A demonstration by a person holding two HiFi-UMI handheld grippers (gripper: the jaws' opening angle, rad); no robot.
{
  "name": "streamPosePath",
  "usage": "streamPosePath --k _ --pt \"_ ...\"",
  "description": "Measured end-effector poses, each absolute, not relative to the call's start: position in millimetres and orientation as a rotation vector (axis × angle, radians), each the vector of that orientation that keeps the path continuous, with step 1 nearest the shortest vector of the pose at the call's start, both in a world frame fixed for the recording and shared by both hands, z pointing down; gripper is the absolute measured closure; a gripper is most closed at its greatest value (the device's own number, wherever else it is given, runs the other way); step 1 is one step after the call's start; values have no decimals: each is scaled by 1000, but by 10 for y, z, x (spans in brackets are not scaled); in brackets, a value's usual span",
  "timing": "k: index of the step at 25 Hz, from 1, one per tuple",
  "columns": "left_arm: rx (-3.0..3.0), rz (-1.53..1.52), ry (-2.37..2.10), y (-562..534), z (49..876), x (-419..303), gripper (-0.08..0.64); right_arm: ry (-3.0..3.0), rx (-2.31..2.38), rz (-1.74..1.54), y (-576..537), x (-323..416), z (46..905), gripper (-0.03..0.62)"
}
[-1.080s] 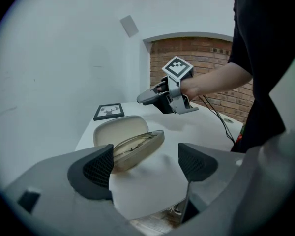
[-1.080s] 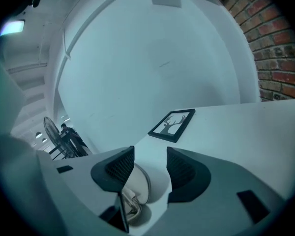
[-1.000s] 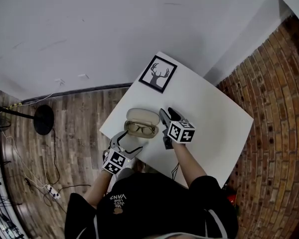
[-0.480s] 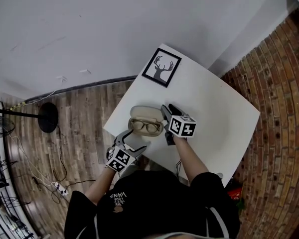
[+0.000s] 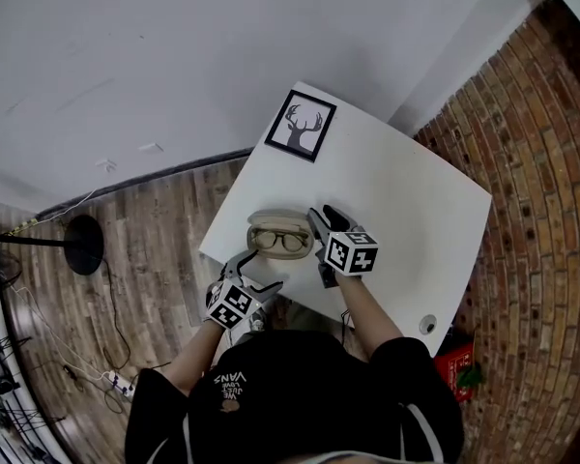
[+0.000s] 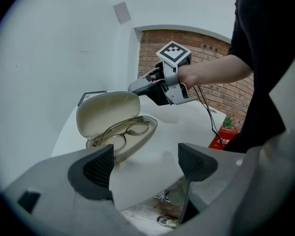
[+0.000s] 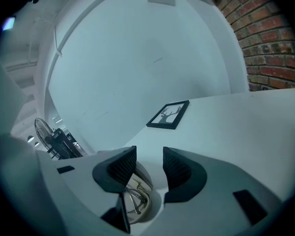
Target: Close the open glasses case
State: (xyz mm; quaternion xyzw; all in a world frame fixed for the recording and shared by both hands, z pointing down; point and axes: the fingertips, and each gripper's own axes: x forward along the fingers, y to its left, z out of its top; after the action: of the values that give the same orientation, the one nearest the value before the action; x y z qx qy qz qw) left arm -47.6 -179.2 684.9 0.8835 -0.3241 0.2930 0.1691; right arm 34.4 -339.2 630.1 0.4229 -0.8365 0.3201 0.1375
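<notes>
White table (image 5: 406,211) on wood floor (image 5: 155,245) (brick wall (image 5: 541,153) beside)

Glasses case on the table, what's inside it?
A pair of glasses lies in the lower half of the open glasses case. Its lid stands up, empty. The bottom under them is covered.

Home-like room: brick wall (image 5: 536,162), wood floor (image 5: 145,235)

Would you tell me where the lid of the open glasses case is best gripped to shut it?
Probably the lid's free upper rim, near its right end, pinched from the right. The lid stands nearly upright on its far-edge hinge, so that rim is exposed and can fold down over the glasses.
</notes>
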Motion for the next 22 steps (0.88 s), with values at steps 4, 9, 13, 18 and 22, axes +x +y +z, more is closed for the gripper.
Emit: streamPosePath --k 4,9,13,18,22 --pt "2524 823 -906 -1739 6850 -479 150 -2409 1239 903 -3249 379 6292 430" --pt "2537 791 -948 -1689 6776 -559 149 -2396 1255 886 -3052 402 6322 430" --pt "2562 772 -1030 -1767 6647 -646 140 -2385 1259 871 -2924 424 6346 425" --pt "2607 790 -1039 -1880 6558 -666 124 -2368 1255 876 -2810 436 6392 414" --pt "2648 825 -1015 -1907 6535 -623 120 -2351 1247 881 -2720 443 6444 413"
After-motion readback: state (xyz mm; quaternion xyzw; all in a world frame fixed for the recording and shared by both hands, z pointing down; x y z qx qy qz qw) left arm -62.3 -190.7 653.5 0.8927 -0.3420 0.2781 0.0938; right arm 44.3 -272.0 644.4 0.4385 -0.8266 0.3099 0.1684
